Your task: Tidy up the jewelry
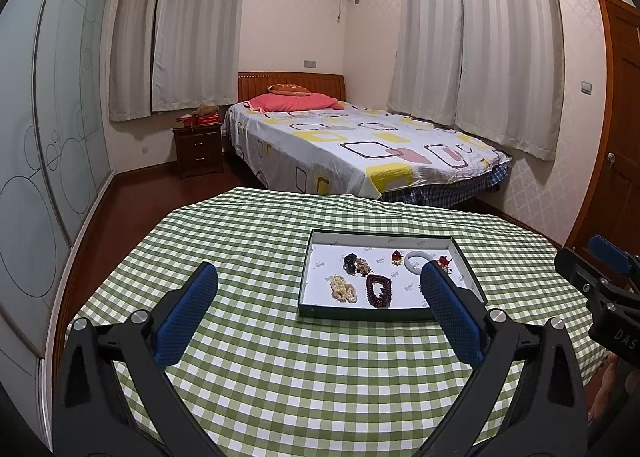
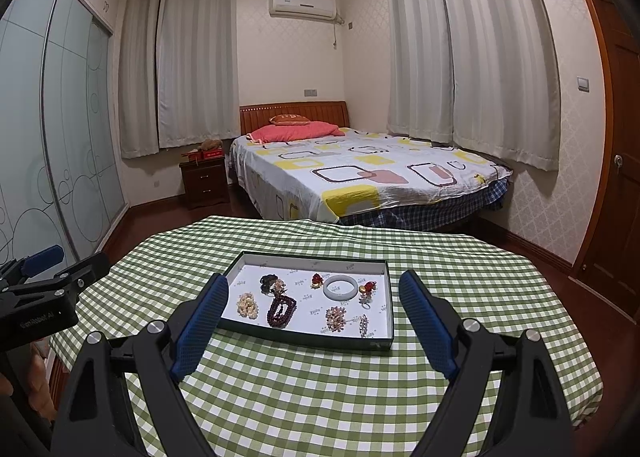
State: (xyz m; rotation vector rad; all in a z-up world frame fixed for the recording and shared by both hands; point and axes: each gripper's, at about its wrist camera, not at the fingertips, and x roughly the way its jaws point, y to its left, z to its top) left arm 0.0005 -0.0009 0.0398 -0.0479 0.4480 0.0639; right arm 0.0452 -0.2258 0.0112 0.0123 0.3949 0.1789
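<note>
A shallow dark green tray (image 1: 360, 315) (image 2: 304, 339) with a white lining lies on the green checked tablecloth (image 1: 280, 369) (image 2: 320, 397). In it are a white jade bangle (image 1: 418, 260) (image 2: 340, 287), a dark red bead bracelet (image 1: 379, 290) (image 2: 281, 311), a cream pearl heap (image 1: 343, 289) (image 2: 247, 305), a black piece (image 1: 351, 260) (image 2: 267, 281), a red ornament (image 1: 396, 257) (image 2: 317, 280) and several smaller pieces. My left gripper (image 1: 318, 268) hovers open on the near left side of the tray, empty. My right gripper (image 2: 314, 277) hangs open on the near side, nothing between its fingers.
The right gripper's body (image 1: 600, 281) shows at the right edge of the left wrist view, the left one's (image 2: 48, 285) at the left edge of the right wrist view. Beyond the table stand a bed (image 1: 360, 145), a nightstand (image 1: 198, 149), a sliding-door wardrobe (image 1: 48, 137) and a wooden door (image 2: 616, 161).
</note>
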